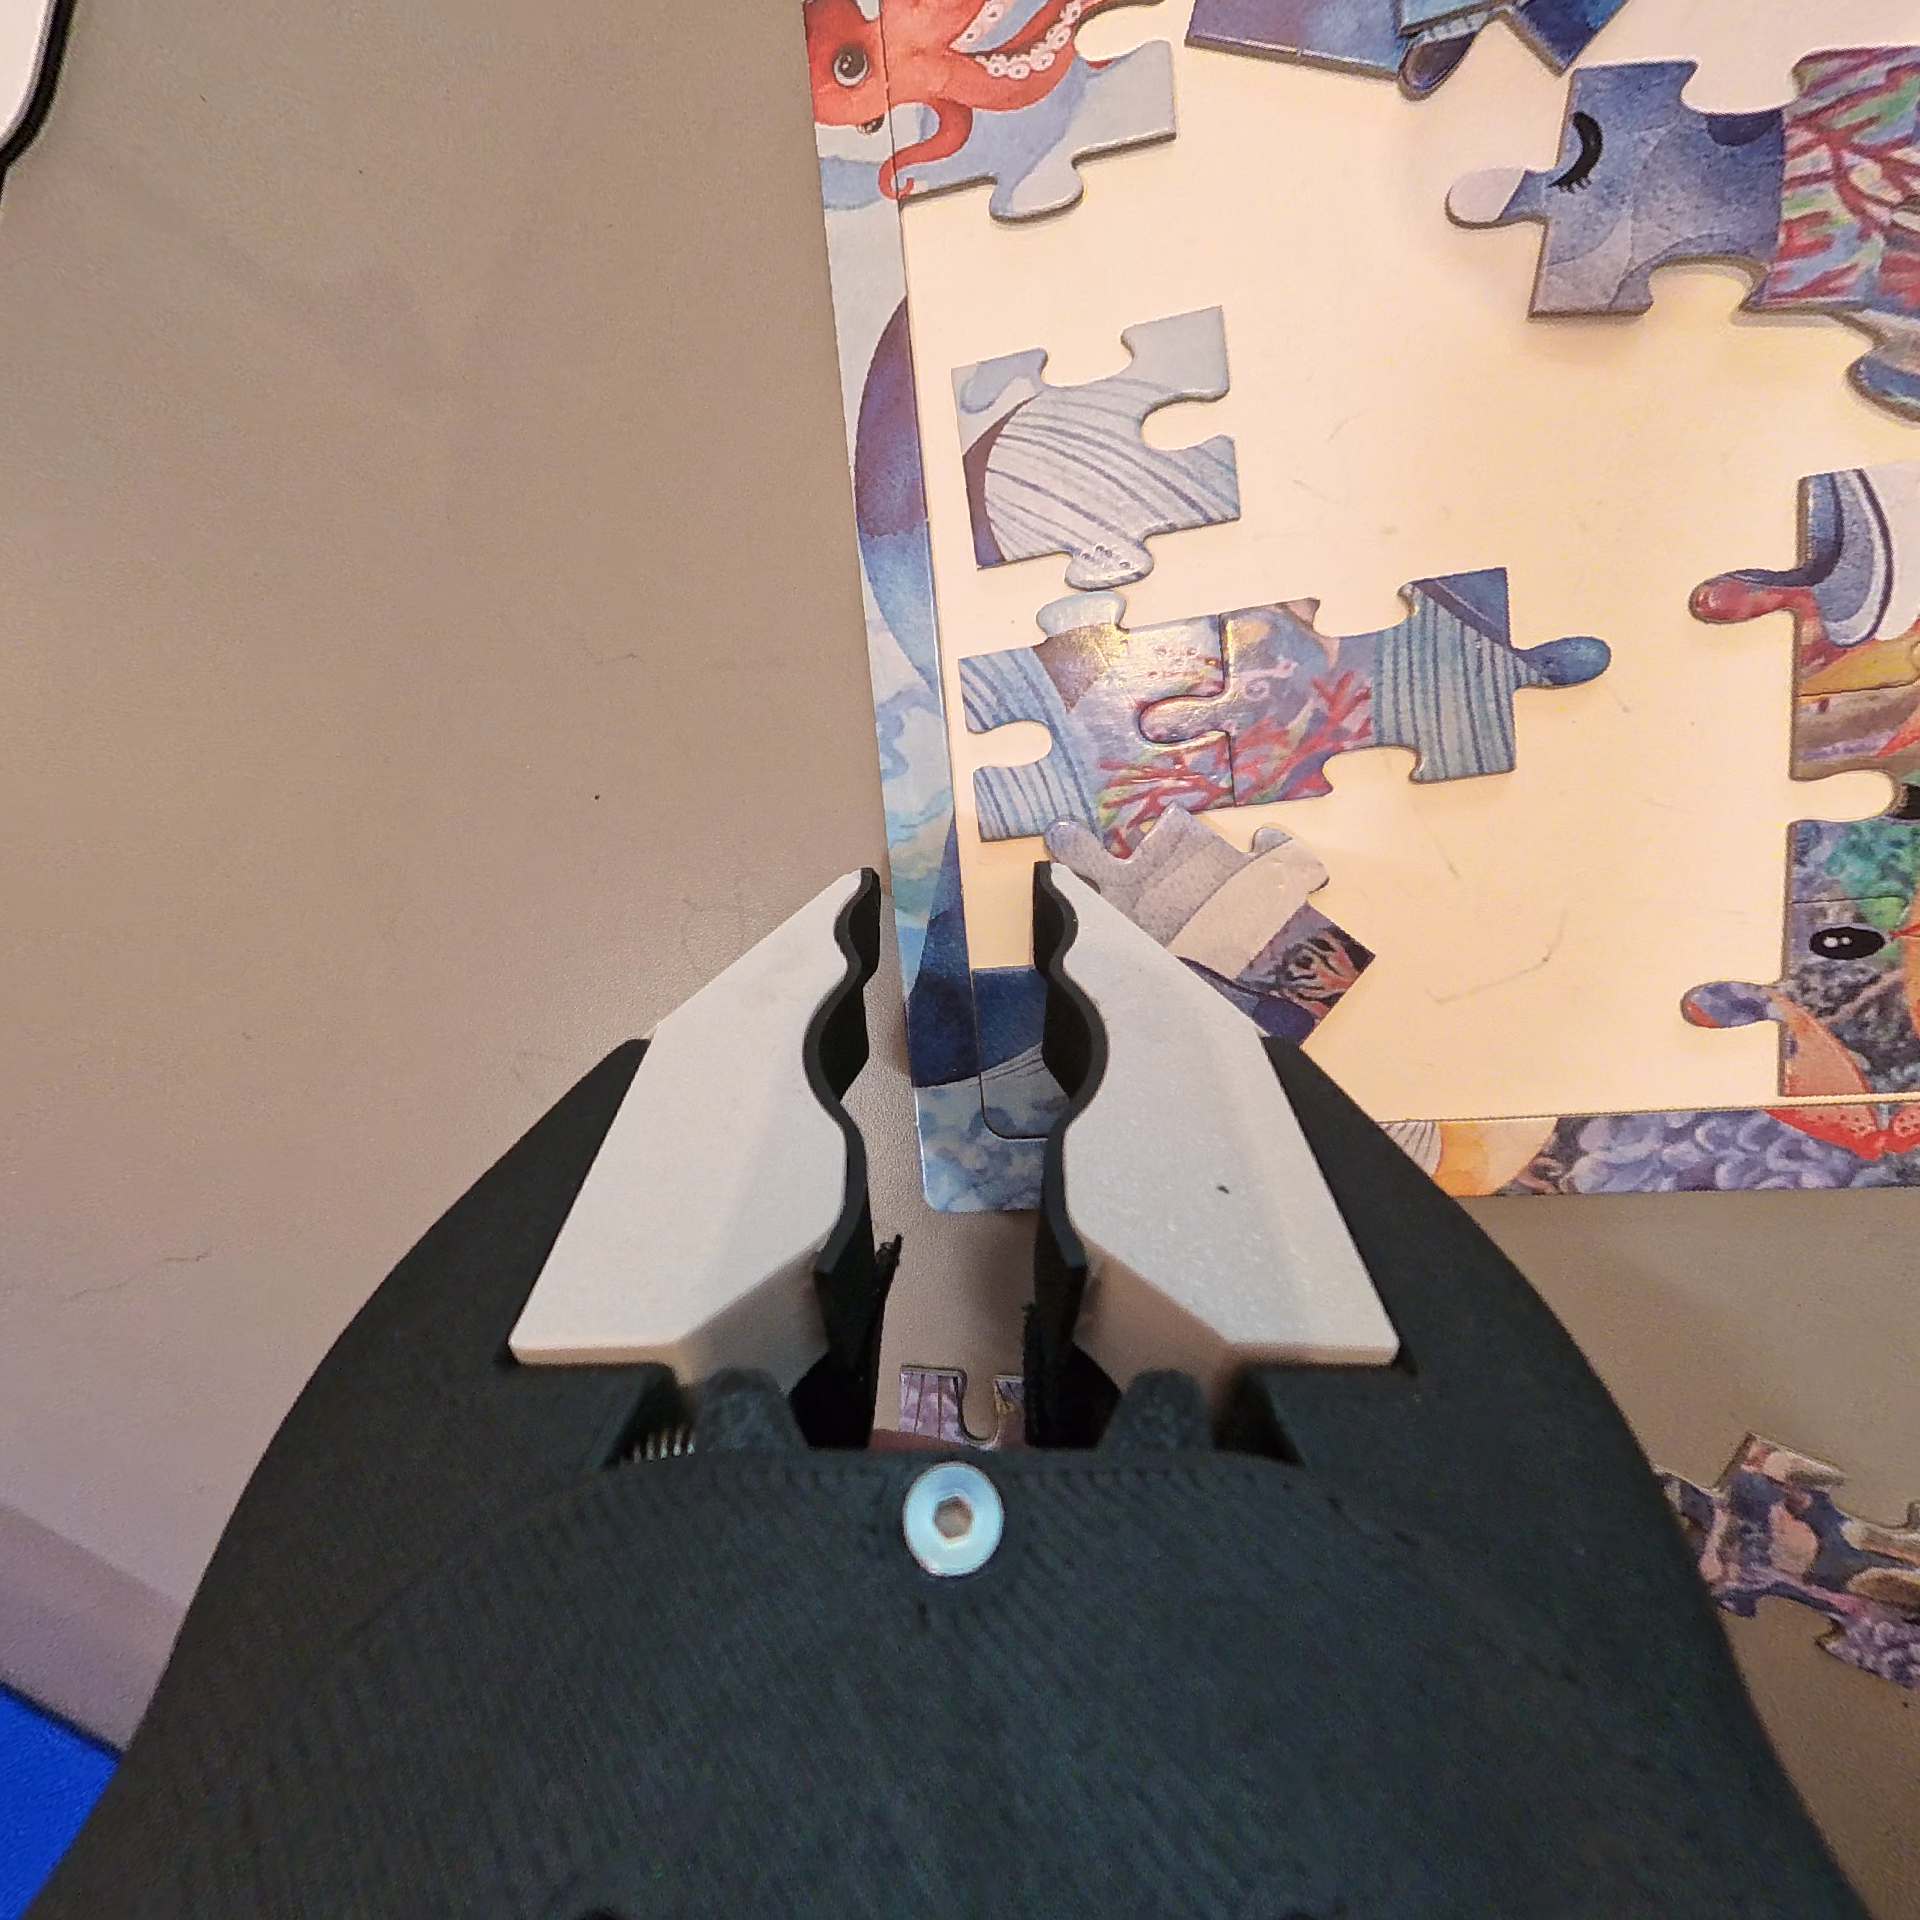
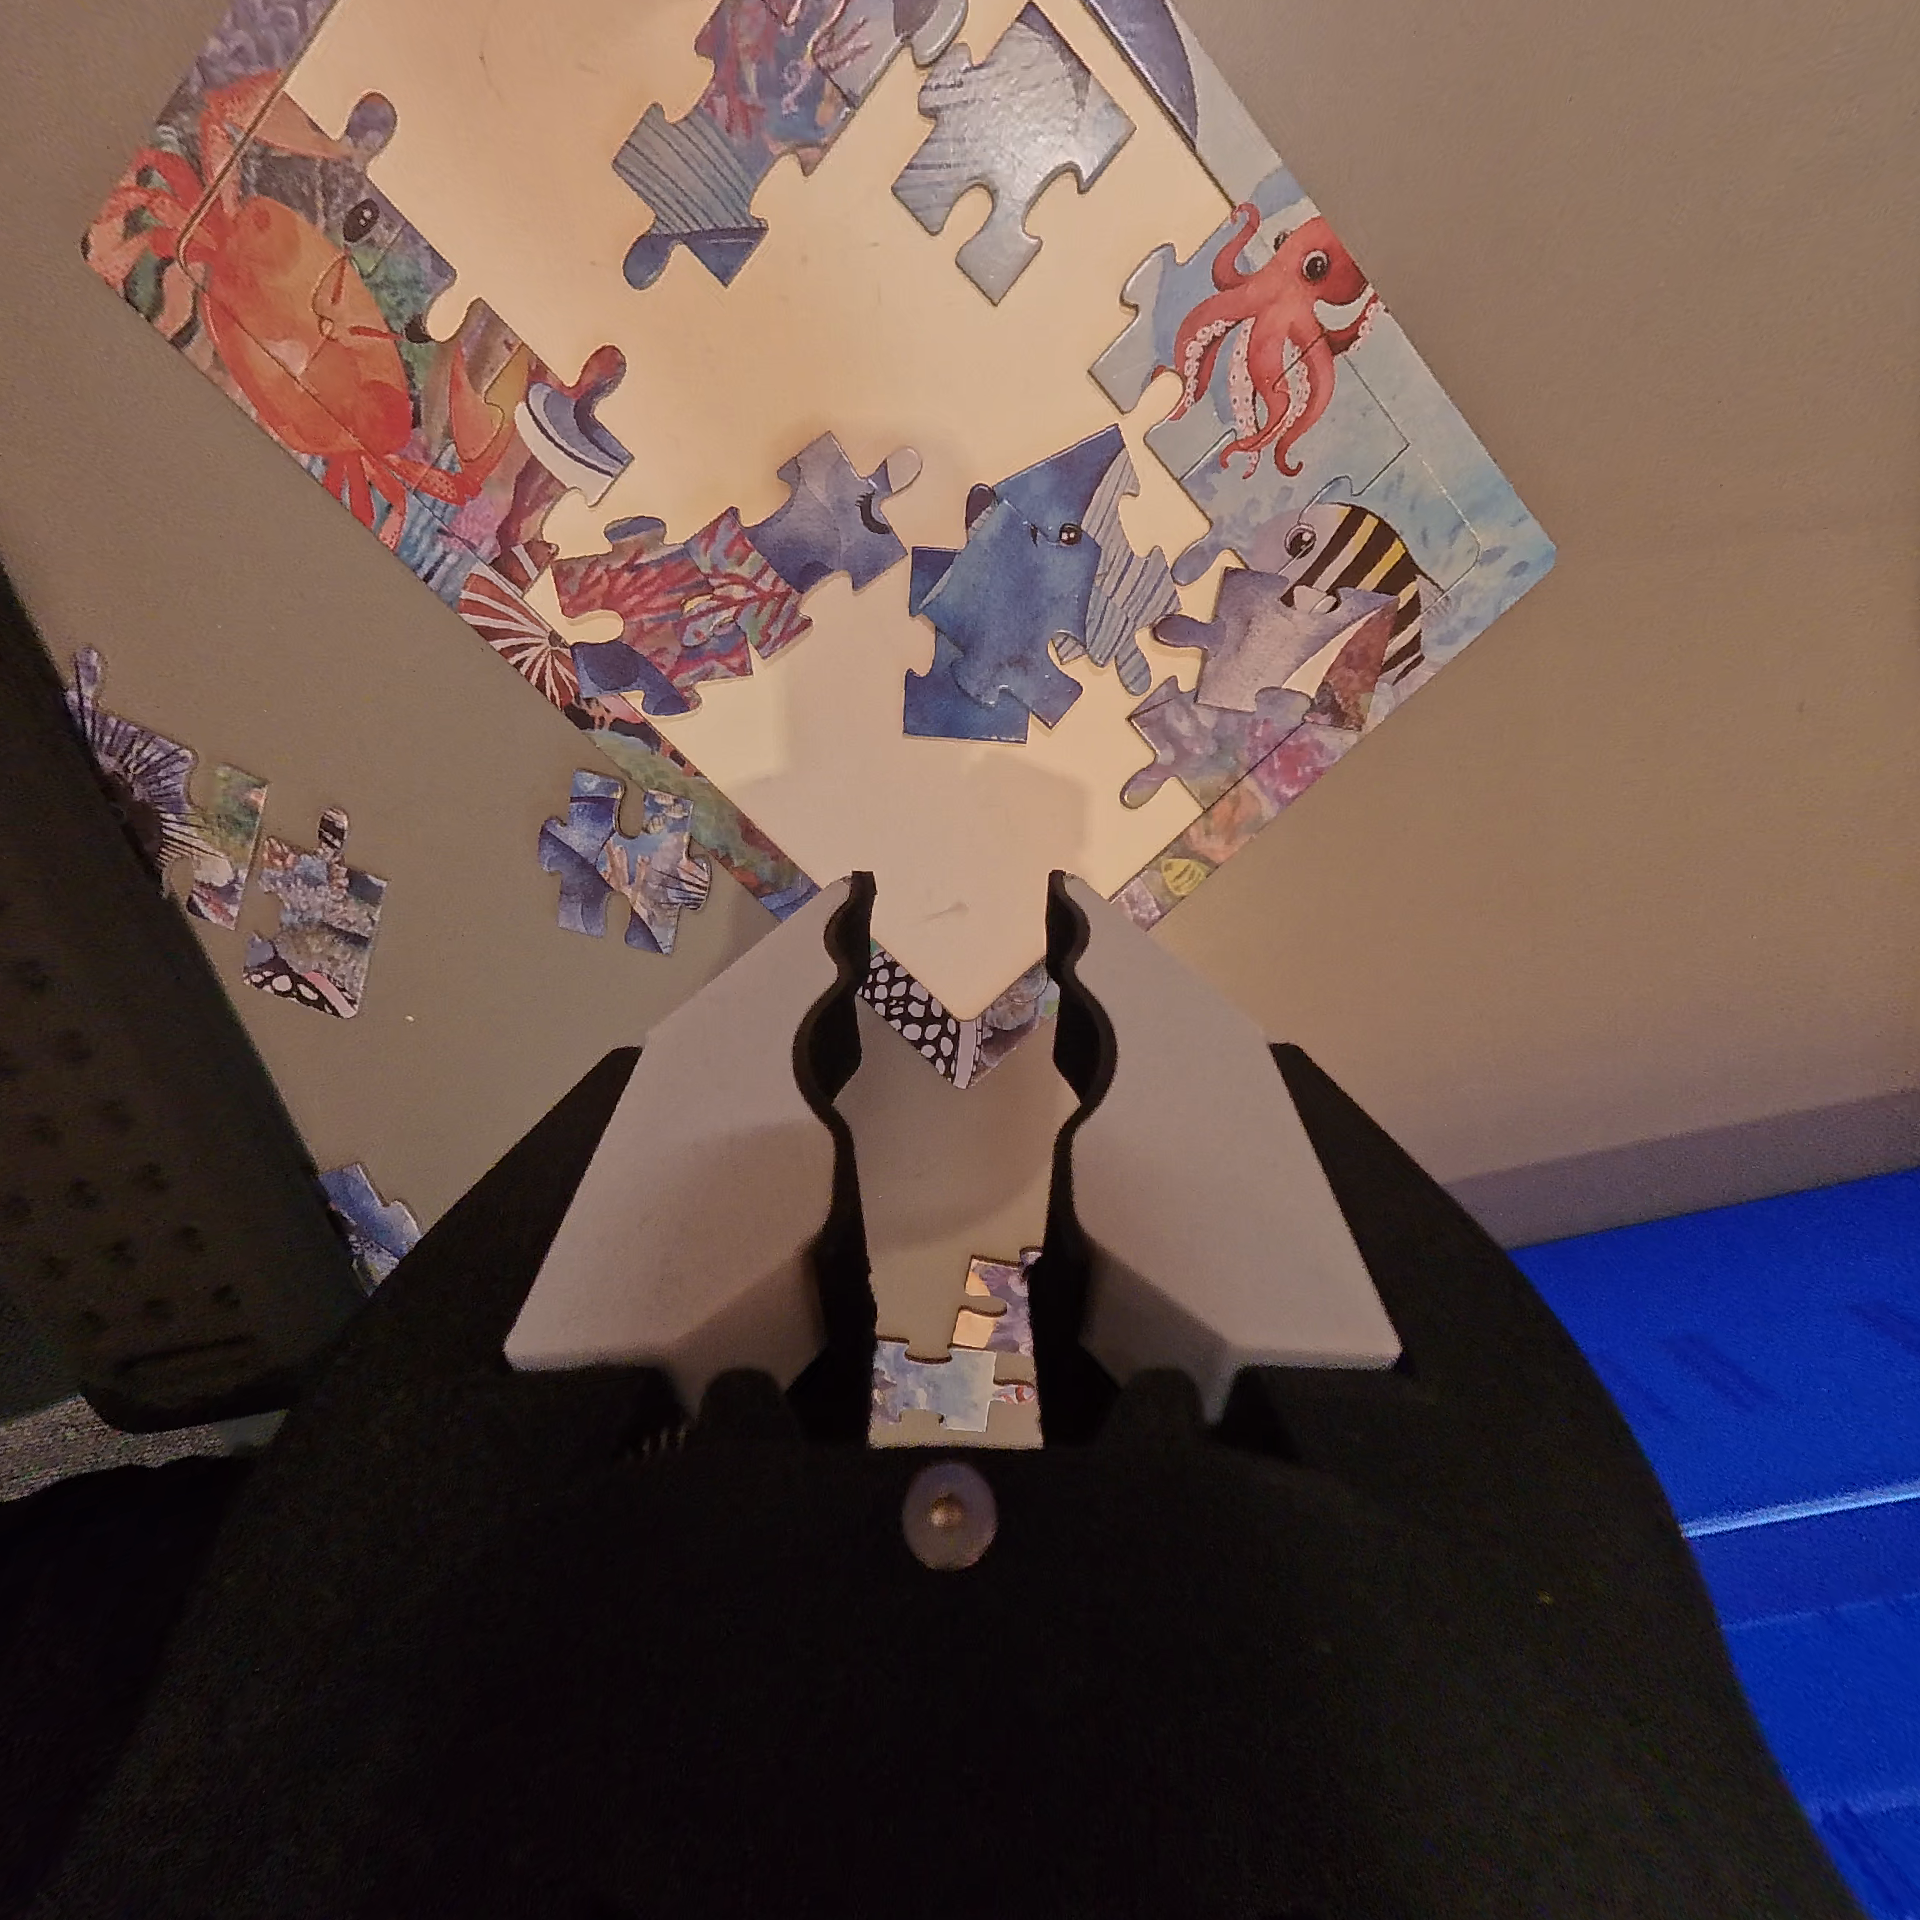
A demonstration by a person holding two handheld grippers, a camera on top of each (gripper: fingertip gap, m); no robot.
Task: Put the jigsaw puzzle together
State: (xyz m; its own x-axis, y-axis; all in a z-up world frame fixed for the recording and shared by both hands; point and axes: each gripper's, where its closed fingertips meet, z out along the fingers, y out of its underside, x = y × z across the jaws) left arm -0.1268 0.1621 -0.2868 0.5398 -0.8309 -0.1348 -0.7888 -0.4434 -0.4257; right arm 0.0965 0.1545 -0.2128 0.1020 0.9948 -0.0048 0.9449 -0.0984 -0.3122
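Observation:
The jigsaw board (image 1: 1455,499) has a cream base and a picture frame, and lies flat on the beige table. Several sea-picture pieces lie loosely on it: a striped whale piece (image 1: 1101,447), a joined pair (image 1: 1226,717) and an octopus piece (image 1: 987,83) in the corner. My left gripper (image 1: 956,894) is open and empty above the board's near left corner. In the right wrist view the board (image 2: 883,364) looks like a diamond, with a blue fish piece (image 2: 997,613) in the middle. My right gripper (image 2: 961,894) is open and empty over the nearest corner.
Loose pieces lie on the table left of the board (image 2: 623,862) (image 2: 312,914), one beside my left gripper (image 1: 1787,1558) and some under my right gripper (image 2: 935,1387). A dark bulky object (image 2: 104,1091) stands at the left edge. A blue mat (image 2: 1714,1403) lies to the right. My hands' fingertips stand some 25 cm from each other.

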